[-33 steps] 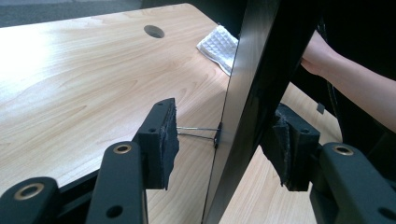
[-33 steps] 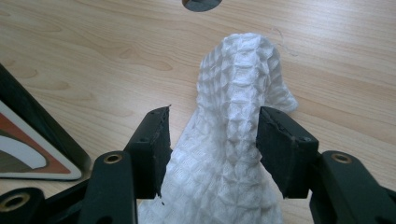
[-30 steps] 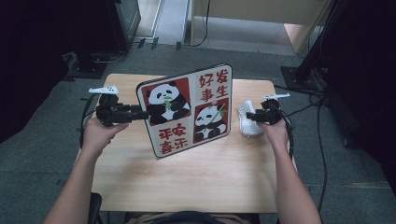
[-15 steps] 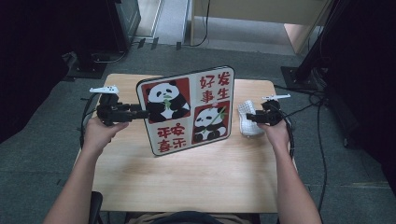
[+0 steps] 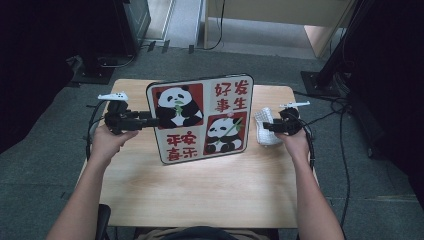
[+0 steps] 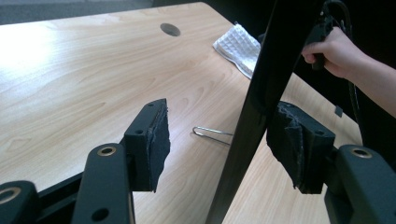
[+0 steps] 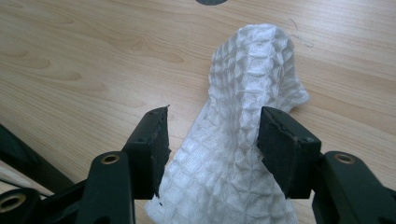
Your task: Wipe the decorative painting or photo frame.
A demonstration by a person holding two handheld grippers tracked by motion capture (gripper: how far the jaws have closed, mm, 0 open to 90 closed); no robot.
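Place: I read this as a lab or recording studio room, not a home.
Floor: grey carpet (image 5: pixel 45 175) all round my small wooden surface (image 5: pixel 200 190).
Stands: black equipment bases (image 5: pixel 95 70) and a slanted pole (image 5: pixel 340 55) at the edges.
Cabling: loose black cables (image 5: pixel 345 150) trailing over the carpet.
Lighting: dark surroundings, my surface brightly lit.

Table (image 5: pixel 200 195): pale wood grain, smooth, slight sheen. Cloth (image 7: pixel 243 140): white, waffle weave, soft and matt. Panda board (image 5: pixel 200 120): printed face, smooth; black edge faintly glossy. Jaw pads (image 6: pixel 156 144): black, fuzzy, frayed. Wire stand (image 6: pixel 212 134): thin bright metal.
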